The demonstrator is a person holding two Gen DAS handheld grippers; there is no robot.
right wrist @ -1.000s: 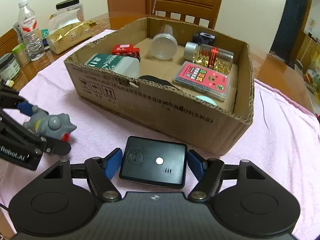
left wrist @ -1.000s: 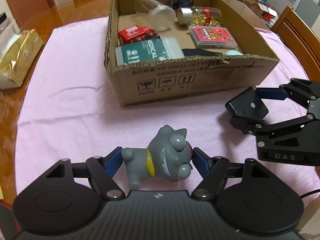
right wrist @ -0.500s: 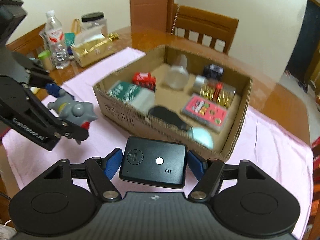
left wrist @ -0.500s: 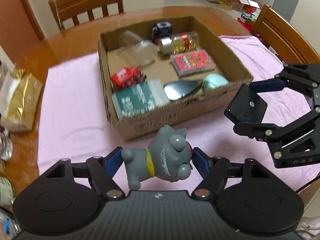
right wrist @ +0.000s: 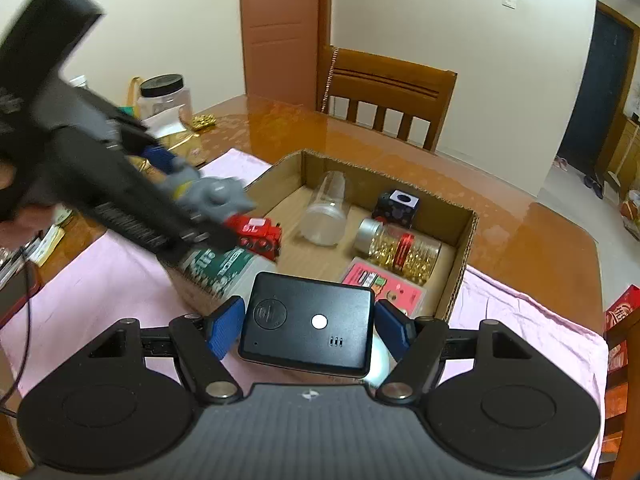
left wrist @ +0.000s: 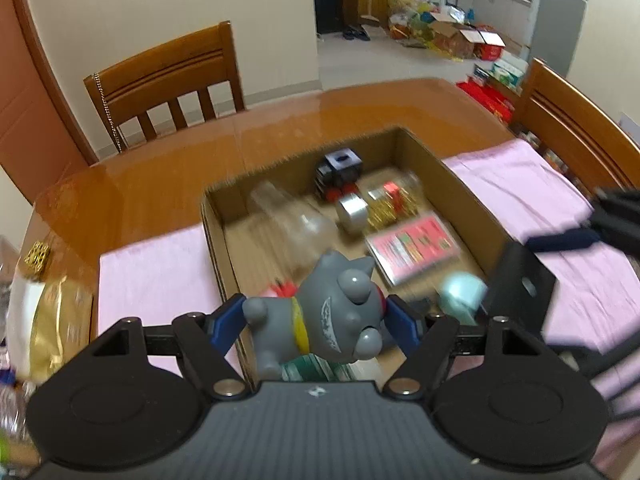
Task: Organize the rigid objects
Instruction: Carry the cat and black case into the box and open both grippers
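Note:
My left gripper (left wrist: 316,326) is shut on a grey toy cat (left wrist: 324,316) and holds it over the near left part of the open cardboard box (left wrist: 452,176). It also shows, blurred, in the right wrist view (right wrist: 212,196). My right gripper (right wrist: 310,328) is shut on a flat black device (right wrist: 308,322) above the box's near edge; the device also shows in the left wrist view (left wrist: 520,280). In the box (right wrist: 460,264) lie a clear jar (right wrist: 326,212), a gold-filled jar (right wrist: 400,246), a pink card pack (right wrist: 380,284), a red toy car (right wrist: 258,232), a black cube (right wrist: 398,204) and a green-labelled box (right wrist: 218,264).
The box stands on a pink cloth (left wrist: 160,272) on a glossy wooden table (left wrist: 160,176). Wooden chairs stand at the far side (left wrist: 164,80) and at the right (left wrist: 576,124). A gold packet (left wrist: 44,320) and a black-lidded jar (right wrist: 162,96) sit at the left.
Both grippers have risen and moved forward over the box, each still holding its object. The left one carried the toy cat over the box's left front corner.

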